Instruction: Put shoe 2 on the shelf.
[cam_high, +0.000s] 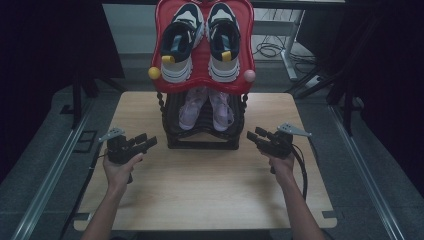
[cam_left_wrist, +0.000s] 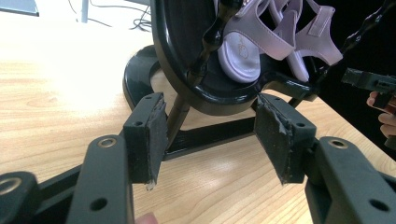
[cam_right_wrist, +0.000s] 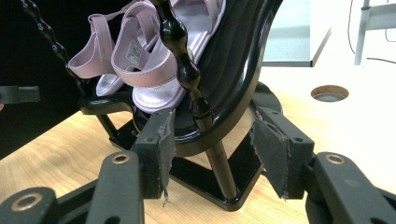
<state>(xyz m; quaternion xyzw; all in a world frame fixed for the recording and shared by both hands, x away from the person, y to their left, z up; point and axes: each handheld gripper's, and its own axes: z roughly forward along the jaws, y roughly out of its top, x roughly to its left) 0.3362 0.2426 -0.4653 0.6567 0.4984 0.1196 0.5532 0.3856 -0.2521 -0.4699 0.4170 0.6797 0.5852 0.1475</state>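
We find a 2-tier shoe rack (cam_high: 202, 127) standing at the middle of the far half of a light wooden table (cam_high: 200, 190). Its red top tray (cam_high: 200, 75) carries 2 navy-and-white sneakers (cam_high: 202, 40); the black lower shelf (cam_left_wrist: 187, 56) holds a pair of lilac sandals (cam_high: 205, 110).

The left gripper (cam_high: 145, 141) sits just beside the rack's left foot and the right gripper (cam_high: 256, 136) just beside its right foot. Each claw is spread with nothing between the pads; in both gripper views a beaded black upright (cam_right_wrist: 187, 70) and the shelf rim stand ahead of the gap, apart from the pads.

We judge the rack to be stiff moulded plastic, glossy and likely slippery, and top-heavy with the sneakers loose above. The sounder hold appears to be the shelf rim or the lower uprights on both sides together, kept level so the shoes do not slide.

The table is bare and smooth, with a cable hole (cam_right_wrist: 329, 93). The room around it is dark, with cables on the floor (cam_high: 270, 50) behind.
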